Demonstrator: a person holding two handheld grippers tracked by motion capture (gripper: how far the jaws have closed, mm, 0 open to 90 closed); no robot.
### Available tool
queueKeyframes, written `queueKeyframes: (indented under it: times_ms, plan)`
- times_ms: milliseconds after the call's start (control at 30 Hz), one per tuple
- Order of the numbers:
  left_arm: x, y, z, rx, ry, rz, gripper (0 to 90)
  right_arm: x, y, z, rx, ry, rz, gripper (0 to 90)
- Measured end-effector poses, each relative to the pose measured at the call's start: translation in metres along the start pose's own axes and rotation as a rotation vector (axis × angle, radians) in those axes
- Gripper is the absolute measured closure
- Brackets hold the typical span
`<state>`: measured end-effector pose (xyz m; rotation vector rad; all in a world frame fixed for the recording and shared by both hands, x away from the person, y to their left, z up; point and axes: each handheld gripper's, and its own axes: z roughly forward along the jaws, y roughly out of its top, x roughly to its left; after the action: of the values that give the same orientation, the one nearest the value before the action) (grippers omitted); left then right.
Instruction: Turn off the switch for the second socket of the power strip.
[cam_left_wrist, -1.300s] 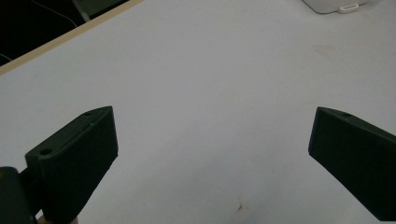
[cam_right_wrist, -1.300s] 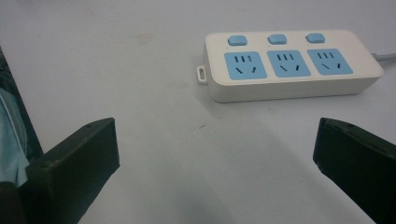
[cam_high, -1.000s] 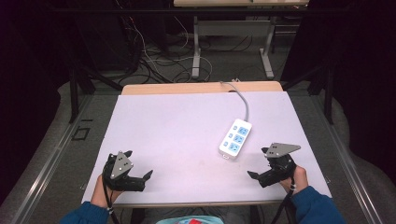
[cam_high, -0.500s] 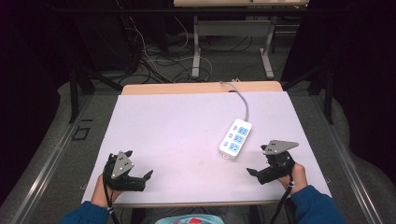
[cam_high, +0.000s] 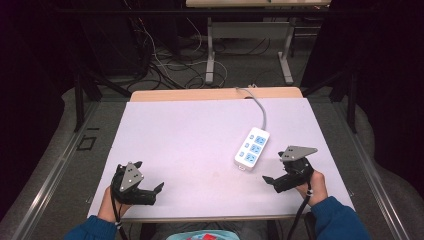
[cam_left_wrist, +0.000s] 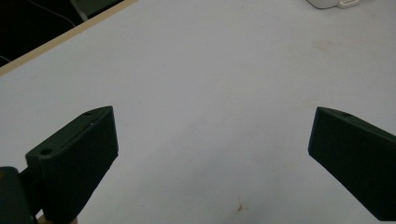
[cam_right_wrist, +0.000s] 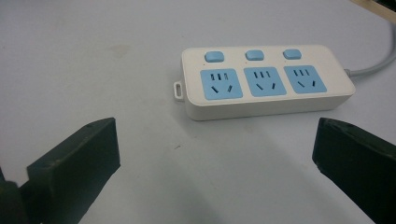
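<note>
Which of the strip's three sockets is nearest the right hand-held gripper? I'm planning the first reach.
The end socket beside the strip's small hanging loop, farthest from the cable; the other two lie closer to the cable.

Dim room, dark at both sides and at the back. Pale lilac table top (cam_high: 190, 135) lit evenly from above, with a bare strip of light wood (cam_high: 200, 94) along its far edge. Grey floor (cam_high: 60, 165) around it, crossed at the left by a metal rail (cam_high: 47, 182). Beyond the table, 2 grey legs (cam_high: 211, 55) of another desk (cam_high: 255, 3), a crossbar between them. On the floor beneath, a tangle of black and white cables (cam_high: 165, 62).
</note>
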<state>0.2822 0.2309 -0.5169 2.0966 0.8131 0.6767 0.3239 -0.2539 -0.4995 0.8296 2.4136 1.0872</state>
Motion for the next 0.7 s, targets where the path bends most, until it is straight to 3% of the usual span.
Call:
queueKeyframes:
  times_ms: [700]
  plan:
    - [0.000, 0.000, 0.000, 0.006, -0.003, 0.009, 1.6, -0.018, 0.013, 0.010, 0.006, -0.019, 0.018, 0.6]
